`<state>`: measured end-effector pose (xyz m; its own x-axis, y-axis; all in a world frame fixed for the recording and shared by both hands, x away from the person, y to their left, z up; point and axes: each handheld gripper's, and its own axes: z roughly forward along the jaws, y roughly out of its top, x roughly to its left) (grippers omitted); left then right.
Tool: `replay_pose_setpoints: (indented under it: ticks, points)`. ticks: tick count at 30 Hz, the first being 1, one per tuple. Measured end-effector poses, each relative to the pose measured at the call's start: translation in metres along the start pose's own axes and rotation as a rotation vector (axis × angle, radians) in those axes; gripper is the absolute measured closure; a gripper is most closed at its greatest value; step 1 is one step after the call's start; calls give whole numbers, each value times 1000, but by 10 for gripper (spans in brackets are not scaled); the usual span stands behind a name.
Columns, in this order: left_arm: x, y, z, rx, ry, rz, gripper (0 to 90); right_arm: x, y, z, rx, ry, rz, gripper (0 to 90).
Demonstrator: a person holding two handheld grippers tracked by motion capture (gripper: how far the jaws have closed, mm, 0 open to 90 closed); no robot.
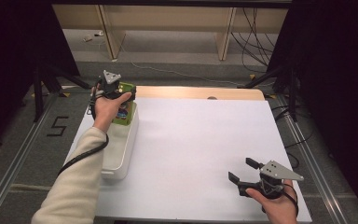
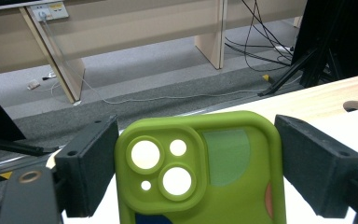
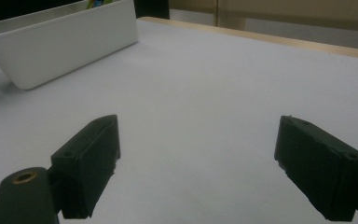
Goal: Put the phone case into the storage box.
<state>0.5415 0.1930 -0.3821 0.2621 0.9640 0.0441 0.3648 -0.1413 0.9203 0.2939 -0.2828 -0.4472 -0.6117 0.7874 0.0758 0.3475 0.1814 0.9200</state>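
A green phone case (image 2: 200, 172) with round camera cut-outs stands upright between the jaws of my left gripper (image 2: 196, 135), which is shut on its two long edges. From above, the left gripper (image 1: 123, 88) holds the phone case (image 1: 125, 112) over the far end of a white bin (image 1: 121, 156) at the table's left side. My right gripper (image 1: 240, 169) rests low at the front right of the table, open with nothing between its jaws. In its own view the right gripper (image 3: 198, 135) points across the white surface toward the white bin (image 3: 65, 46).
A white sheet (image 1: 200, 140) covers the table, with a strip of bare wood (image 1: 200, 92) along the far edge. Tripod legs (image 1: 46, 79) and cables (image 1: 256, 37) lie on the floor behind and beside the table.
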Motion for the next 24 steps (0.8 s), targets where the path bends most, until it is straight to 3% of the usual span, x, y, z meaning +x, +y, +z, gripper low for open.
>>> replay_pose_setpoints:
  ticks: [24]
  points:
    - [0, -3, 4, 3, -3, -15, 164, 0, 0, 0, 3, -2, -1, 153]
